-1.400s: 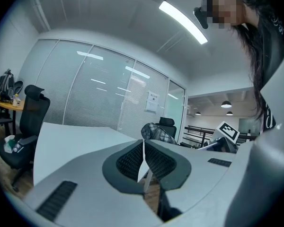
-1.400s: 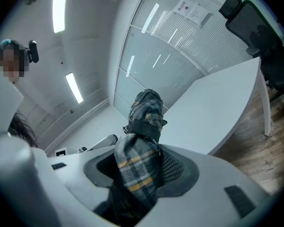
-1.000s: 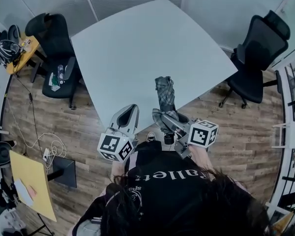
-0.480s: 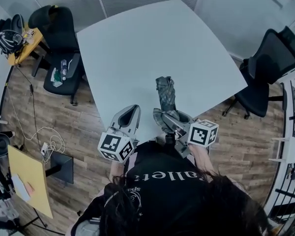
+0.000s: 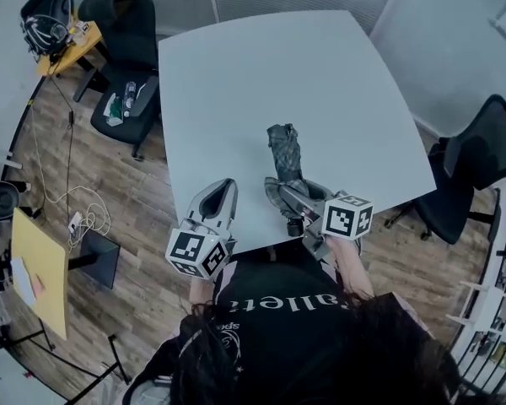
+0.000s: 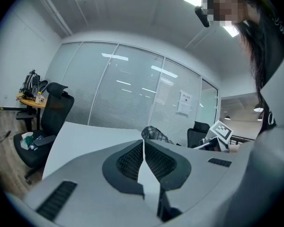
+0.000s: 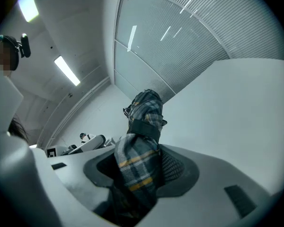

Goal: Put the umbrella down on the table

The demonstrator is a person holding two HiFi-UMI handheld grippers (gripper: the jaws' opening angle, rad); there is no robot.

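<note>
Right claw (image 5: pixel 288 196) has carried umbrella (image 5: pixel 284 148) farther over table (image 5: pixel 253 74).

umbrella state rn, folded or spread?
Folded. The plaid umbrella is a tight bundle with its strap wrapped round it, clamped between the jaws of the right gripper.

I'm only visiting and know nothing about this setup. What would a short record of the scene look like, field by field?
operator: a person with a gripper in each hand, at the table's near edge
surface: white table
object: folded plaid umbrella, strapped shut, pointing away from the person
right gripper: jaws clamped on the umbrella's near end
left gripper: jaws together, nothing between them
umbrella on table: cannot tell; it is over the tabletop
surroundings: black office chair beside the table
</note>
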